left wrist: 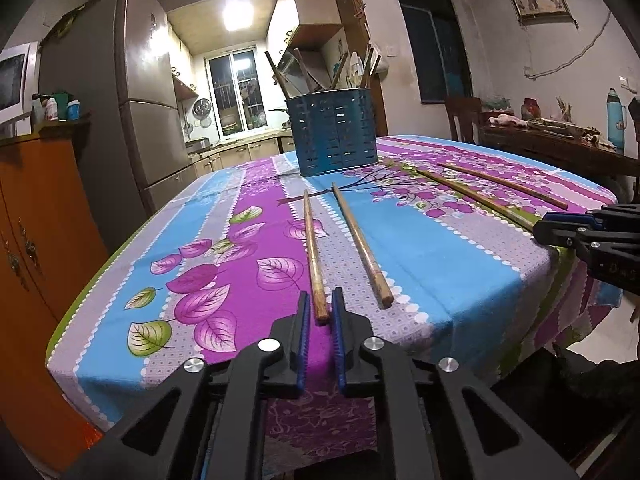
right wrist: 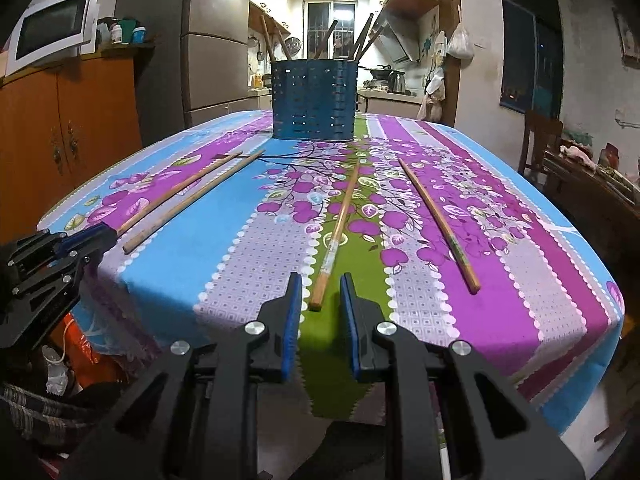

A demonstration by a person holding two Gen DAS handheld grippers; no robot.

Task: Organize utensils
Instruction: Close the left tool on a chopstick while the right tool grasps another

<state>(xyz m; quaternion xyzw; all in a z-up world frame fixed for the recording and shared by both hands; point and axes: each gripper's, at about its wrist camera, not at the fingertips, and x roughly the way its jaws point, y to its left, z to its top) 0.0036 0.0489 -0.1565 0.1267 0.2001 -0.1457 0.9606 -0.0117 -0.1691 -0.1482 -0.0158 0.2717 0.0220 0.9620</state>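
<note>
Several wooden chopsticks lie on the flowered tablecloth [left wrist: 440, 264], in front of a blue perforated utensil holder [left wrist: 334, 136] [right wrist: 312, 100] that has more sticks upright in it. My left gripper [left wrist: 321, 296] [right wrist: 106, 232] is shut on the near end of the leftmost chopstick [left wrist: 312, 248] [right wrist: 176, 196]. A second chopstick [left wrist: 362, 248] lies loose just to its right. My right gripper [right wrist: 321, 278] [left wrist: 538, 226] stands open, and the near end of a third chopstick [right wrist: 340, 224] lies between its pads without touching them. A fourth chopstick [right wrist: 440, 224] lies further right.
An orange cabinet [left wrist: 32, 220] and a grey fridge [left wrist: 100, 120] stand left of the table. At the right are a wooden chair [left wrist: 464, 116] and a cluttered side table [left wrist: 560, 144]. The table's near edge runs just under both grippers.
</note>
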